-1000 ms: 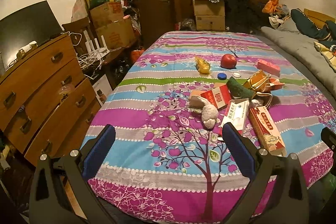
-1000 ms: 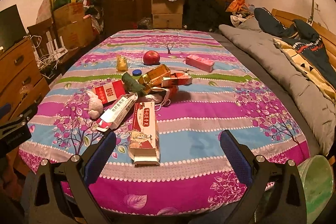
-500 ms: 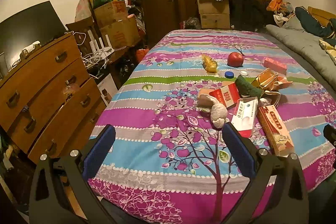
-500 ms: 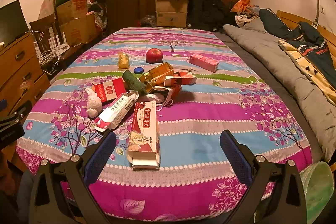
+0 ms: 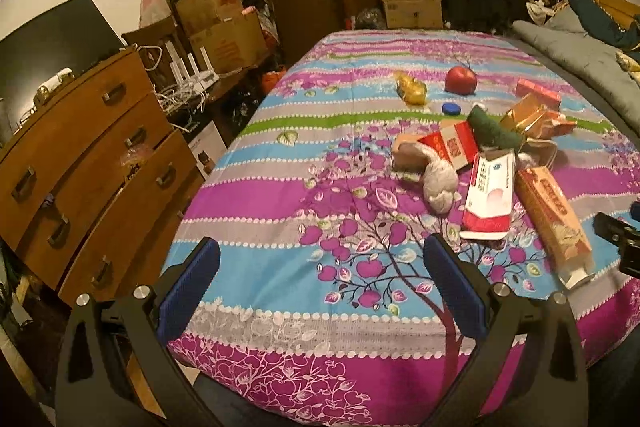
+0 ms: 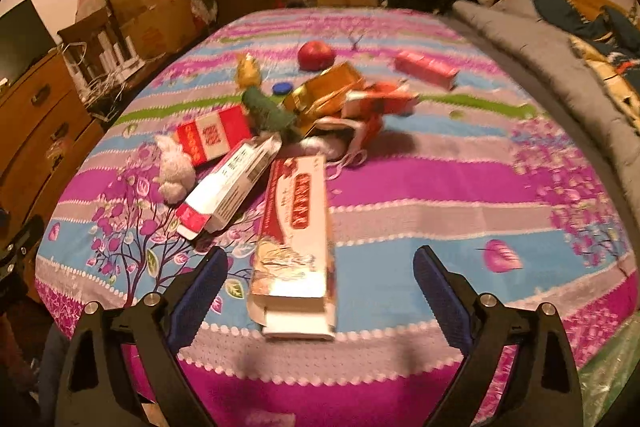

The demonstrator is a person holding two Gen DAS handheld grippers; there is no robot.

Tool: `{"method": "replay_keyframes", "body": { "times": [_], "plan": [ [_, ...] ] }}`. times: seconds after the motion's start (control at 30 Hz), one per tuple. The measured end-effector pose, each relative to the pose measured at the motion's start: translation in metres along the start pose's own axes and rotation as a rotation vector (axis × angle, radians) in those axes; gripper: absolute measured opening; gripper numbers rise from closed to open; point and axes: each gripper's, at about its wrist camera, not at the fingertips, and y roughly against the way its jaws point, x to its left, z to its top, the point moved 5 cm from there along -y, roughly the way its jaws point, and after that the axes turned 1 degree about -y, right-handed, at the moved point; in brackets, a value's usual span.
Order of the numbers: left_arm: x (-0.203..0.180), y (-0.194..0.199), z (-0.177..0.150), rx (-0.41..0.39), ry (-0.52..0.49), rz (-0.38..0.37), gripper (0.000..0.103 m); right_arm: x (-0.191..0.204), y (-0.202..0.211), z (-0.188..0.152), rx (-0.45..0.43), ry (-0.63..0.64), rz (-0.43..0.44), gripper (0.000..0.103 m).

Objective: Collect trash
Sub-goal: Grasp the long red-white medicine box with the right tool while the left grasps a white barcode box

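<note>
A pile of trash lies on the flowered bedspread [image 6: 460, 259]: a long red and white carton [image 6: 294, 243], a white carton [image 6: 232, 183], a red and white box [image 6: 214, 137], a gold box [image 6: 324, 91], a pink box [image 6: 426, 69] and crumpled orange packaging [image 6: 380, 103]. My right gripper [image 6: 320, 285] is open, its jaws wide on either side of the long carton's near end, not touching it. My left gripper [image 5: 322, 279] is open and empty over the bed's near left part; the long carton [image 5: 554, 219] lies to its right.
A red apple [image 6: 316, 55], a blue cap [image 6: 282, 89], a small grey plush toy [image 6: 174, 169] and a dark green object [image 6: 268, 111] lie among the boxes. A wooden dresser [image 5: 80, 155] stands left of the bed. A grey blanket [image 6: 560, 55] covers the right side.
My right gripper has moved forward and down over the bed toward the long carton, which now sits between its fingers. My left gripper has swung slightly leftward.
</note>
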Motion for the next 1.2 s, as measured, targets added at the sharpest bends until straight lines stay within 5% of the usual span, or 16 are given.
{"method": "replay_keyframes", "body": {
  "times": [0.17, 0.33, 0.43, 0.7, 0.93, 1.2],
  "plan": [
    [-0.001, -0.010, 0.001, 0.016, -0.008, -0.053, 0.096, 0.009, -0.044, 0.001, 0.081, 0.022, -0.015, 0.094],
    [-0.006, -0.014, 0.007, 0.009, -0.009, -0.121, 0.086, 0.009, -0.079, -0.007, 0.175, -0.008, -0.007, 0.062],
    [-0.015, -0.014, 0.011, 0.005, -0.020, -0.197, 0.079, 0.009, -0.083, -0.009, 0.163, -0.023, 0.007, 0.061],
    [-0.092, -0.018, 0.034, -0.015, -0.147, -0.541, 0.069, -0.031, -0.025, -0.019, 0.105, -0.208, 0.069, 0.060],
    [-0.175, -0.070, 0.047, 0.085, -0.284, -0.700, 0.072, -0.052, 0.022, -0.035, 0.058, -0.267, 0.096, 0.060],
    [-0.207, -0.138, 0.034, 0.257, -0.342, -0.602, 0.072, -0.077, 0.027, -0.047, 0.061, -0.310, 0.092, 0.060]
  ]
}}
